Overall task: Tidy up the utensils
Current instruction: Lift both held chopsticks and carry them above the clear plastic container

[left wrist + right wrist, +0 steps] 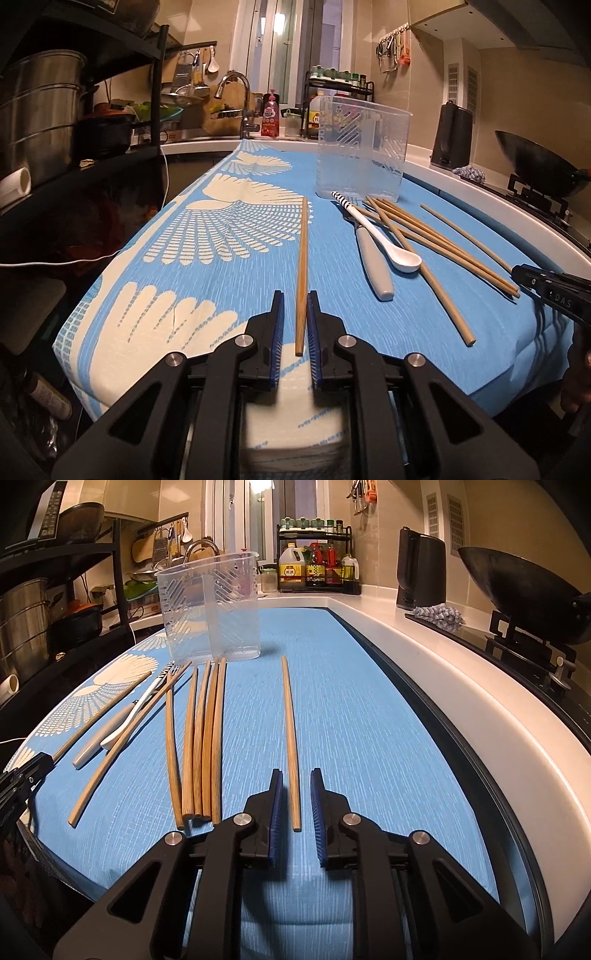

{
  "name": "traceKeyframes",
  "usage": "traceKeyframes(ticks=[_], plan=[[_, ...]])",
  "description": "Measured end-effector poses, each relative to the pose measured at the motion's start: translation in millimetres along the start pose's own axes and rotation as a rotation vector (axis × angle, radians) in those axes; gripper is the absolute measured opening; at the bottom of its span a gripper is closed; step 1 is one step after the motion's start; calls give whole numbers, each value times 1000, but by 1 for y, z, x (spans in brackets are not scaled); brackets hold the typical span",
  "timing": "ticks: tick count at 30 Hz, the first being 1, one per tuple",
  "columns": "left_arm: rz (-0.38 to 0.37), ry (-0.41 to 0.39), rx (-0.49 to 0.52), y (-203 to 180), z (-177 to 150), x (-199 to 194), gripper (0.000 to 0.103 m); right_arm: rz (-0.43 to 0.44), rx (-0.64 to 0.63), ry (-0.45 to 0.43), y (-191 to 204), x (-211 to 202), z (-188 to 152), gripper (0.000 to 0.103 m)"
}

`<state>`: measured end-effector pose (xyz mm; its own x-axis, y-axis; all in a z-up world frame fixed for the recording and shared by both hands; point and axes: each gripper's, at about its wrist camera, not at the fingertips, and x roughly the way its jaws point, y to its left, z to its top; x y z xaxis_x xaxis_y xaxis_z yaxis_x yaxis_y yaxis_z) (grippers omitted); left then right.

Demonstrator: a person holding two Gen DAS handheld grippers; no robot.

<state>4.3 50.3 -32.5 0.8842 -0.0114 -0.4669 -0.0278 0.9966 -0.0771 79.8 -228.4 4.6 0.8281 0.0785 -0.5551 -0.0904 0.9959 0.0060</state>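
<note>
Pick-up step. Left gripper [295, 325] is set astride one chopstick [302, 273] near the surface's near edge, jaws slightly apart, no grip seen. Right gripper [296, 801] likewise over another chopstick [290, 738]. Next: closing, lifting, carrying to the clear utensil holder [364, 153] at the far end.

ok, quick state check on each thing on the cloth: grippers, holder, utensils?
left gripper: open, lone chopstick between pads, flat on cloth
right gripper: open, single chopstick between pads, flat
clear holder: upright, empty
chopstick bundle: lying flat
white spoon: lying across grey-handled utensil
</note>
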Motion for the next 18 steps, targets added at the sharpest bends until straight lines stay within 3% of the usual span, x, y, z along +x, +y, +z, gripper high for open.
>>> traceKeyframes(ticks=[10,18], plan=[[34,-23,22,-4,-3,-1,13,5,-7,-11,0,0,-2,16],[45,-39,56,-10,-5,-2,8,16,-22,-10,4,-1,-2,5]])
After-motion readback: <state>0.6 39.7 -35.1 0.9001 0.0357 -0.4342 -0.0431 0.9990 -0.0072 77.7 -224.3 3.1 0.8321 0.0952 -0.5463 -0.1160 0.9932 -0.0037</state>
